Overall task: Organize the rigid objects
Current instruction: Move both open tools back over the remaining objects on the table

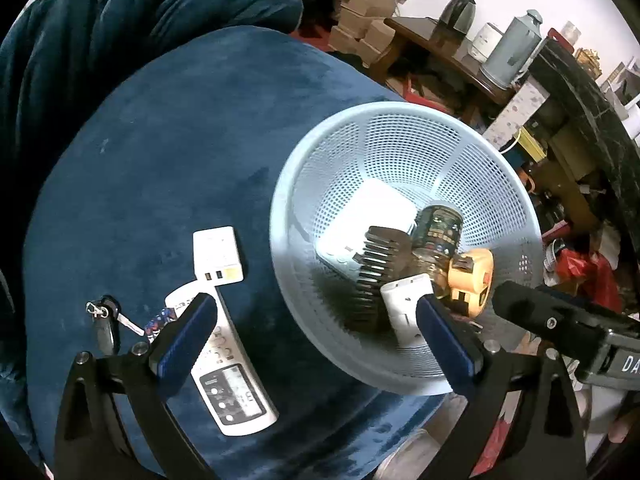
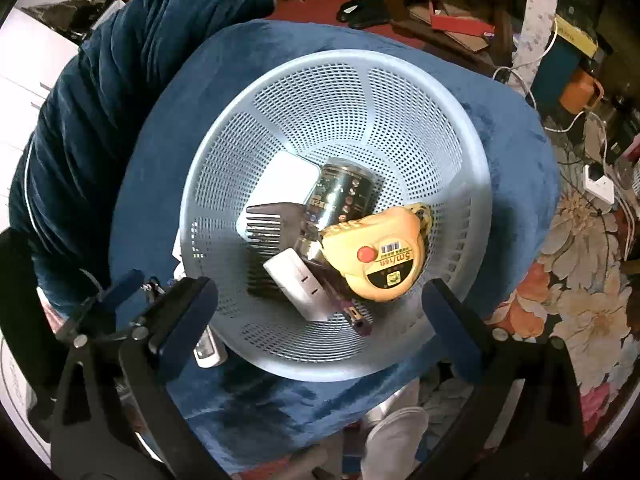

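Blue velvet cloth [image 1: 168, 152] covers the round desk before you, with cluttered shelves and a floral floor covering behind it. On the cloth stands the pale blue perforated plastic basket [image 2: 332, 92]. Inside it you see a yellow tape measure [image 2: 376, 256], a glass jar with a printed label [image 2: 340, 196] lying on its side, a dark brown wide-toothed comb [image 2: 268, 228], a white rounded box [image 2: 284, 176] and a small white plug-shaped adapter [image 2: 296, 280], all piled together at the basket's bottom.

Outside the basket, to its left in the left wrist view, a white charger block with two ports [image 1: 218, 254] lies on the cloth, touching the top end of a long white remote control with a display [image 1: 230, 384]. A bunch of keys with a patterned strap [image 1: 110, 320] lies just beside the remote.

Your left gripper [image 1: 316, 340] has its fingers spread wide, grasping nothing. Your right gripper [image 2: 320, 328] is likewise released over the basket's near rim.
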Action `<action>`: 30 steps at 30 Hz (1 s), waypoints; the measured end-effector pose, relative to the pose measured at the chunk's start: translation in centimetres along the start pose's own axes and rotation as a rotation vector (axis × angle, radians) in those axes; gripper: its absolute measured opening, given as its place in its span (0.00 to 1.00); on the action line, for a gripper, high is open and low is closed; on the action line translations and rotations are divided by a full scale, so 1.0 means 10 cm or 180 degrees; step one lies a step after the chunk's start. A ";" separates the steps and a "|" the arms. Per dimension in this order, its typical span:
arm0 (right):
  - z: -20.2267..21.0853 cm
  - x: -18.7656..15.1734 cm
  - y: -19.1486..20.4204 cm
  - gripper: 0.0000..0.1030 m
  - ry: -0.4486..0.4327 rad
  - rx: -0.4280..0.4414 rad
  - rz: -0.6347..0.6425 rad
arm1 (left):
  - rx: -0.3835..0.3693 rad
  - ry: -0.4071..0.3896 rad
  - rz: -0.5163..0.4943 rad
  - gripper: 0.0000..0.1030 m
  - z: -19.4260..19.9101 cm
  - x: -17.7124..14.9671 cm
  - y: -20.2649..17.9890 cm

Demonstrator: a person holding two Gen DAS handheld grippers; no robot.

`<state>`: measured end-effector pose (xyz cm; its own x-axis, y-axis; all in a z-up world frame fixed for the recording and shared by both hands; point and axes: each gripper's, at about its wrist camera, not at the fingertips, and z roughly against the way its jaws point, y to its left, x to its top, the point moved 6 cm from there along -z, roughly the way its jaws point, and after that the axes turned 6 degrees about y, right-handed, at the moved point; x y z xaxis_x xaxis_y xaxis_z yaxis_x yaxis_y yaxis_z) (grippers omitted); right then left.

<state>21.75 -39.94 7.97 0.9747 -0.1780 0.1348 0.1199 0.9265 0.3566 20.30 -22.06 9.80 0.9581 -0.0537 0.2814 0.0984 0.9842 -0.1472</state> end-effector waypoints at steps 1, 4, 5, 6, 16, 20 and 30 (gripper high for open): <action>-0.01 0.00 0.00 1.00 0.0003 -0.0012 0.0003 | 0.0006 -0.0002 0.0015 0.97 0.00 0.00 0.02; -0.02 0.00 0.03 1.00 0.0010 -0.0057 0.0037 | 0.0016 0.0000 0.0048 0.97 0.01 -0.01 0.07; -0.03 0.00 0.04 1.00 0.0017 -0.0067 0.0049 | 0.0023 -0.0002 0.0059 0.97 0.01 -0.01 0.09; -0.03 -0.01 0.05 1.00 0.0021 -0.0070 0.0057 | 0.0028 -0.0002 0.0066 0.97 0.01 -0.01 0.11; -0.07 -0.03 0.20 1.00 0.0058 -0.0122 0.0176 | 0.0054 0.0005 0.0111 0.97 0.05 -0.05 0.24; -0.09 -0.03 0.24 1.00 0.0074 -0.0139 0.0209 | 0.0057 0.0007 0.0138 0.97 0.06 -0.06 0.29; -0.12 -0.05 0.34 1.00 0.0094 -0.0169 0.0271 | 0.0054 0.0023 0.0188 0.97 0.06 -0.09 0.42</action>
<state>21.87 -36.29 8.03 0.9869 -0.0888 0.1348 0.0455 0.9543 0.2955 19.71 -17.76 9.48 0.9640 0.0033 0.2660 0.0372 0.9884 -0.1471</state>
